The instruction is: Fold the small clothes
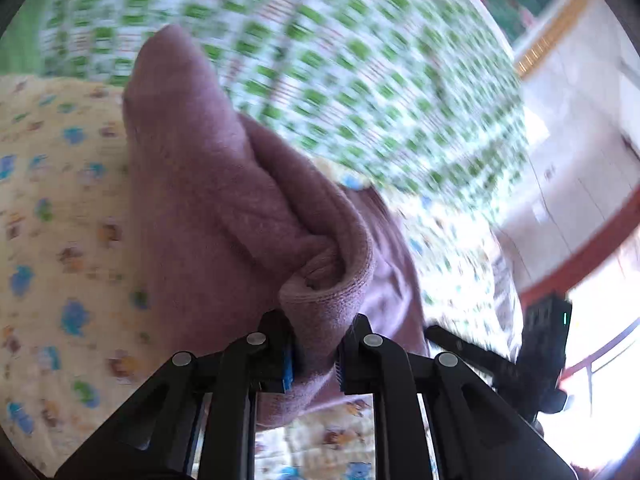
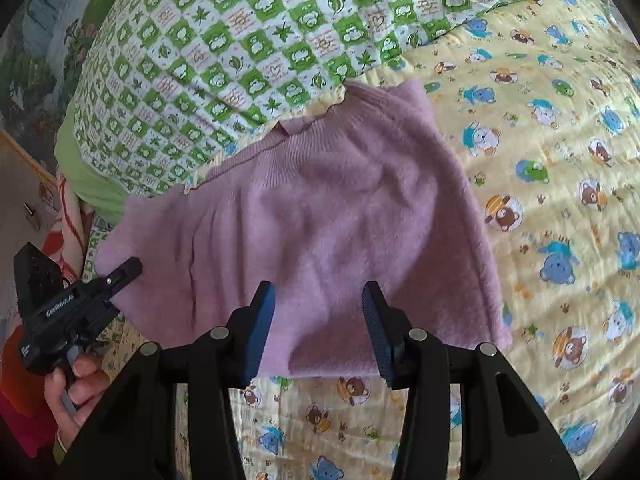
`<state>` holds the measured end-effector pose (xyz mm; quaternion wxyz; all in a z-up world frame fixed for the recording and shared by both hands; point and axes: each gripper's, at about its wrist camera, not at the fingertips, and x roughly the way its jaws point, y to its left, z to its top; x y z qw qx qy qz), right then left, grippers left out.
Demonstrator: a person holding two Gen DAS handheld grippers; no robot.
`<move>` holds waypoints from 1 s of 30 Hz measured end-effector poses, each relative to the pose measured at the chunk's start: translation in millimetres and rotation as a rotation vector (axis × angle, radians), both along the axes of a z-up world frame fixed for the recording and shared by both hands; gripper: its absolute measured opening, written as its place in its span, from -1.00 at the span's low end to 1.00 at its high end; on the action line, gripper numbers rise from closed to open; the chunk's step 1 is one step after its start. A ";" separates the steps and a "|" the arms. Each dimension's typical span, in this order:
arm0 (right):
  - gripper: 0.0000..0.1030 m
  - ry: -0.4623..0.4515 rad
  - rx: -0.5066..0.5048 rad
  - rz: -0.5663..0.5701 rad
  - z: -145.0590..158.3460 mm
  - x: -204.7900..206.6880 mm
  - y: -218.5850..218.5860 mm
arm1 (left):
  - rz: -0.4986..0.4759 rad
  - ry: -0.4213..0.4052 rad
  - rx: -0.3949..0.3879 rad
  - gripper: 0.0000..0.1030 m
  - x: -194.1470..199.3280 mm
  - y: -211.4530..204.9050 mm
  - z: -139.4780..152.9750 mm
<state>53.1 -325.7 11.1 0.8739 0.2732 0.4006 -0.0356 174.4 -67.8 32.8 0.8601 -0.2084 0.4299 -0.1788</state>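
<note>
A small pink knitted garment [image 2: 320,216] lies spread on a yellow bear-print quilt [image 2: 560,160]. My right gripper [image 2: 318,320] is open and empty, its fingers just above the garment's near edge. My left gripper [image 1: 316,344] is shut on a bunched ribbed edge of the pink garment [image 1: 224,200], which is lifted and folded up in front of the camera. The left gripper also shows in the right wrist view [image 2: 124,270] at the garment's left edge, held by a hand.
A green and white checked quilt [image 2: 224,48] lies beyond the garment. The bed's left edge and floor [image 2: 16,184] show at far left. In the left wrist view the right gripper's body [image 1: 540,344] is at lower right, beside a tiled floor [image 1: 580,128].
</note>
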 end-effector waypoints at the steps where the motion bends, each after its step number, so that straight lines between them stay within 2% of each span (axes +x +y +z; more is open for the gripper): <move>1: -0.09 -0.005 -0.006 -0.009 3.3 2.0 -6.3 | -0.032 0.006 0.017 -0.73 1.7 -12.7 -4.6; 3: -0.09 -0.013 -0.007 -0.021 8.2 7.4 -18.9 | -0.093 0.036 0.058 -0.73 5.7 -39.0 -24.6; 5: -0.09 -0.017 -0.010 -0.026 11.2 15.1 -27.5 | -0.129 0.108 0.079 -0.73 11.8 -55.1 -54.3; 8: -0.09 -0.017 0.012 -0.003 10.6 32.7 -34.9 | -0.126 0.157 0.091 -0.73 12.9 -60.1 -75.5; 13: -0.08 -0.038 0.090 0.094 2.3 67.5 -22.8 | -0.105 0.164 0.051 -0.73 11.2 -51.5 -74.1; 16: 0.18 -0.029 0.119 0.138 -9.1 94.9 -11.7 | -0.105 0.158 0.042 -0.73 6.2 -45.5 -67.7; 22: 0.18 -0.008 0.177 0.213 -26.6 152.6 4.4 | -0.108 0.154 0.051 -0.73 -1.3 -39.2 -61.9; 25: 0.00 -0.005 0.166 0.239 -27.1 177.8 10.7 | -0.111 0.150 0.064 -0.73 -2.4 -39.8 -59.2; 27: -0.28 0.010 0.179 0.249 -29.7 192.5 13.2 | -0.111 0.144 0.074 -0.73 5.1 -50.0 -54.8; 28: -0.64 0.017 0.195 0.248 -31.2 197.8 12.1 | -0.115 0.139 0.074 -0.73 2.4 -49.0 -51.7; 30: -0.68 0.015 0.213 0.241 -27.8 200.7 8.3 | -0.128 0.118 0.070 -0.73 2.0 -52.6 -41.0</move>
